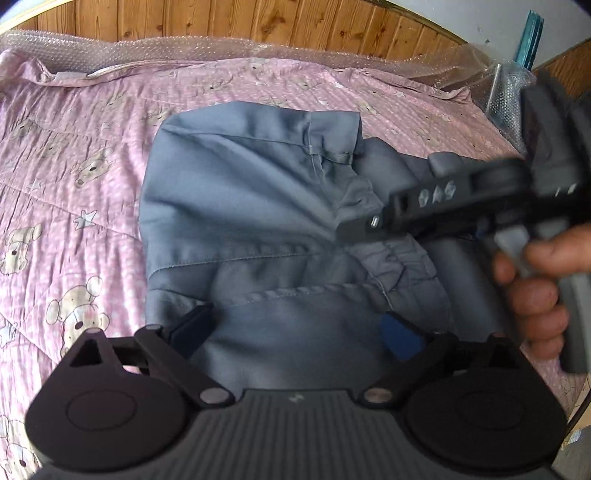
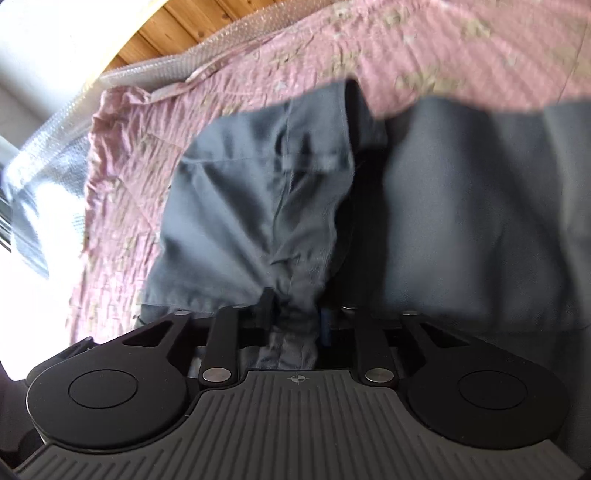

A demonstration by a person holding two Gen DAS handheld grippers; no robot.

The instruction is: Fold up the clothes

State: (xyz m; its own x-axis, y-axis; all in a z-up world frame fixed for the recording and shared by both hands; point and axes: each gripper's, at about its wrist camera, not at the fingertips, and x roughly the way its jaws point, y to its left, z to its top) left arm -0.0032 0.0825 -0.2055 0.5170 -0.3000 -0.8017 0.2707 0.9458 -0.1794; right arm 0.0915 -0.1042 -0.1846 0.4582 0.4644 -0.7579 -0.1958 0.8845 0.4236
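A grey garment [image 1: 240, 206] with stitched seams lies crumpled on a pink bedspread [image 1: 74, 155]. My left gripper [image 1: 299, 328] hovers over the garment's near part, jaws wide apart, with nothing pinched between them. My right gripper [image 1: 354, 229] comes in from the right, held by a person's hand [image 1: 535, 291]. It is shut on a bunch of the cloth, and folds run tight toward its tip. In the right wrist view the grey garment [image 2: 240, 206] is blurred and a gathered strip of it passes between the fingers of the right gripper [image 2: 295, 315].
The pink bedspread [image 2: 147, 155] has a bear print. Bubble wrap [image 1: 184, 48] runs along its far edge below a wooden panel wall [image 1: 258, 18]. A teal object [image 1: 532, 40] stands at the far right corner. Bright light [image 2: 29, 295] washes out the left of the right wrist view.
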